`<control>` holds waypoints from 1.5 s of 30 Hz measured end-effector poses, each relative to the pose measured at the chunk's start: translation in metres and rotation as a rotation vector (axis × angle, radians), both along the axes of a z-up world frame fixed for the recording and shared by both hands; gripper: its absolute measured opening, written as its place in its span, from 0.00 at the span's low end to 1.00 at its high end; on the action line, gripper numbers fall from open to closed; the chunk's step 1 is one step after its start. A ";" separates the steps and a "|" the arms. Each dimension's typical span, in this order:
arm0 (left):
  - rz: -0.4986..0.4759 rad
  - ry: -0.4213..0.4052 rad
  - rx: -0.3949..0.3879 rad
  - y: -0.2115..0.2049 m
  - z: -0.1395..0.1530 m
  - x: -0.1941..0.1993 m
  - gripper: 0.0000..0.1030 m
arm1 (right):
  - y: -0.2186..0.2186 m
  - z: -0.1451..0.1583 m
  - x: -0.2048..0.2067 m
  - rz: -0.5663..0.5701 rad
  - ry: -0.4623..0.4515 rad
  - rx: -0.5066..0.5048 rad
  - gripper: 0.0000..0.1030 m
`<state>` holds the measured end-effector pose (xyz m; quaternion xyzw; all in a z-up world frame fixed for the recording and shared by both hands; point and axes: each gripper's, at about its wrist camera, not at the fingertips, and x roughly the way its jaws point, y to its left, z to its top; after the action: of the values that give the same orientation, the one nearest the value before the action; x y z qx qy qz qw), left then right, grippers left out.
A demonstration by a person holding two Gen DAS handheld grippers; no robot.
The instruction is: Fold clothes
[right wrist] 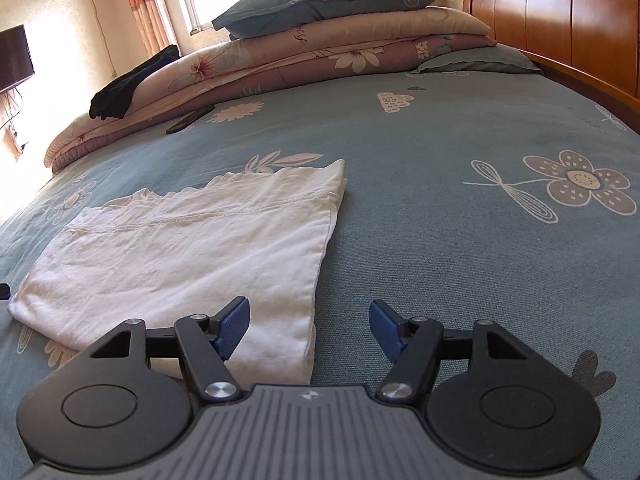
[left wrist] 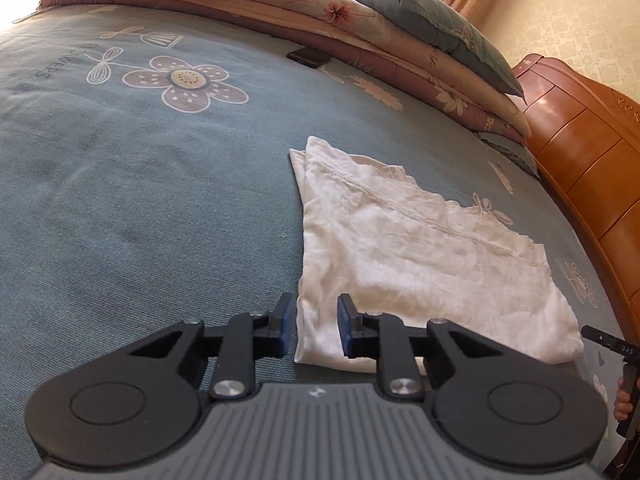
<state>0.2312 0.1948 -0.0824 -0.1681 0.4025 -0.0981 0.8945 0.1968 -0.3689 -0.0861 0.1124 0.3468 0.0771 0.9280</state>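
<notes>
Lay flat on the bedsheet, already folded over: white garment. Left gripper straddled its near-left corner, jaws narrowed but not yet clenched on cloth, presumably to pinch that corner. Right gripper gaped wide over its near-right corner, empty, likely lining up for 1 more fold.

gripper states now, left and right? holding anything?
Left gripper: narrowly open, straddling the near corner of the folded white cotton garment; no grip visible.
Right gripper: wide open, empty, at the garment's other near corner.
</notes>
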 end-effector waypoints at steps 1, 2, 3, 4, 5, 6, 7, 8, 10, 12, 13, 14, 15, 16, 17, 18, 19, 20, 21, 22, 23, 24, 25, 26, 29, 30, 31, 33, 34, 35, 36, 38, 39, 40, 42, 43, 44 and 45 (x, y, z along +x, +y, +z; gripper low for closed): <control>-0.004 -0.001 -0.005 -0.001 -0.001 0.000 0.26 | -0.003 -0.002 0.001 -0.007 0.008 0.036 0.69; -0.007 0.002 -0.009 -0.002 -0.003 0.000 0.27 | -0.006 -0.005 0.001 -0.014 0.017 0.071 0.69; -0.008 0.024 -0.005 -0.004 -0.008 0.001 0.27 | -0.008 -0.008 0.002 -0.021 0.027 0.104 0.69; -0.014 0.040 -0.003 -0.007 -0.013 0.001 0.26 | -0.009 -0.011 0.003 -0.028 0.037 0.132 0.69; -0.017 0.034 0.005 -0.009 -0.015 -0.001 0.26 | -0.010 -0.014 0.003 -0.031 0.046 0.156 0.69; -0.018 0.028 0.019 -0.010 -0.016 -0.004 0.26 | -0.010 -0.017 0.004 -0.031 0.053 0.181 0.69; -0.016 0.031 0.029 -0.012 -0.015 -0.005 0.26 | -0.011 -0.019 0.003 -0.029 0.056 0.199 0.68; -0.015 0.035 0.039 -0.013 -0.014 -0.006 0.24 | -0.011 -0.021 0.003 -0.027 0.060 0.214 0.61; -0.024 0.039 0.084 -0.017 -0.013 -0.008 0.19 | -0.011 -0.025 0.003 -0.028 0.079 0.221 0.26; -0.038 0.040 0.138 -0.023 -0.011 -0.011 0.17 | -0.013 -0.028 0.000 -0.039 0.082 0.233 0.16; -0.045 0.041 0.165 -0.026 -0.010 -0.013 0.15 | -0.015 -0.029 -0.001 -0.047 0.088 0.234 0.13; -0.052 0.042 0.192 -0.029 -0.010 -0.015 0.14 | -0.017 -0.029 -0.003 -0.054 0.095 0.234 0.11; -0.058 0.043 0.218 -0.031 -0.009 -0.016 0.14 | -0.018 -0.029 -0.004 -0.054 0.103 0.226 0.10; -0.062 0.048 0.238 -0.033 -0.008 -0.016 0.14 | -0.020 -0.028 -0.005 -0.055 0.111 0.215 0.10; -0.067 0.053 0.260 -0.035 -0.006 -0.017 0.14 | -0.020 -0.025 -0.008 -0.059 0.114 0.190 0.09; -0.072 0.059 0.283 -0.036 -0.004 -0.017 0.14 | -0.018 -0.020 -0.010 -0.066 0.108 0.146 0.10; -0.077 0.060 0.304 -0.037 -0.001 -0.018 0.14 | -0.016 -0.014 -0.013 -0.073 0.100 0.103 0.10; -0.082 0.042 0.317 -0.039 0.005 -0.018 0.14 | -0.014 -0.007 -0.015 -0.074 0.078 0.059 0.14; -0.086 0.024 0.331 -0.040 0.010 -0.019 0.14 | -0.011 0.000 -0.017 -0.071 0.054 0.020 0.14; -0.092 0.004 0.340 -0.042 0.016 -0.020 0.14 | -0.007 0.008 -0.016 -0.050 0.027 0.011 0.15; -0.111 -0.028 0.322 -0.048 0.023 -0.018 0.14 | -0.002 0.014 -0.014 -0.028 0.006 0.012 0.15; -0.129 -0.059 0.304 -0.055 0.030 -0.015 0.14 | 0.006 0.020 -0.010 -0.001 -0.015 0.015 0.15; -0.147 -0.089 0.287 -0.061 0.037 -0.013 0.14 | 0.016 0.023 -0.005 0.033 -0.027 0.028 0.15; -0.168 -0.102 0.272 -0.069 0.038 -0.009 0.14 | 0.029 0.023 0.001 0.080 -0.026 0.047 0.16; -0.264 -0.101 0.209 -0.103 0.029 0.008 0.15 | 0.069 0.013 0.018 0.208 -0.011 0.091 0.22; -0.279 -0.095 0.207 -0.111 0.023 0.011 0.16 | 0.082 0.007 0.023 0.241 0.001 0.096 0.23; -0.294 -0.088 0.204 -0.119 0.018 0.014 0.16 | 0.091 0.001 0.026 0.255 0.012 0.095 0.23; -0.289 -0.067 0.207 -0.123 0.007 0.018 0.17 | 0.103 -0.010 0.030 0.264 0.034 0.072 0.23; -0.275 -0.053 0.212 -0.121 0.001 0.018 0.17 | 0.102 -0.013 0.029 0.249 0.035 0.043 0.22; -0.259 -0.038 0.216 -0.118 -0.003 0.018 0.17 | 0.097 -0.013 0.025 0.246 0.032 0.043 0.22; -0.236 -0.023 0.221 -0.109 -0.007 0.016 0.17 | 0.091 -0.014 0.021 0.239 0.030 0.041 0.22; -0.188 -0.005 0.207 -0.086 -0.011 0.008 0.17 | 0.076 -0.013 0.012 0.180 0.037 -0.004 0.22; -0.168 -0.002 0.196 -0.075 -0.011 0.003 0.17 | 0.064 -0.014 0.005 0.158 0.036 -0.004 0.22; -0.147 0.002 0.184 -0.065 -0.011 -0.001 0.18 | 0.053 -0.014 0.001 0.138 0.046 0.019 0.22; -0.111 0.008 0.164 -0.050 -0.011 -0.008 0.18 | 0.037 -0.014 -0.006 0.091 0.058 0.053 0.22; -0.102 0.010 0.159 -0.047 -0.009 -0.010 0.18 | 0.033 -0.012 -0.007 0.073 0.057 0.050 0.22; -0.097 0.011 0.165 -0.047 -0.007 -0.010 0.18 | 0.031 -0.008 -0.009 0.057 0.044 0.040 0.26; -0.094 0.009 0.172 -0.048 -0.004 -0.010 0.18 | 0.031 -0.004 -0.008 0.049 0.029 0.033 0.32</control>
<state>0.2210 0.1473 -0.0868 -0.0722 0.4210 -0.1044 0.8981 0.1886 -0.3381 -0.0903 0.1203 0.3616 0.1039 0.9187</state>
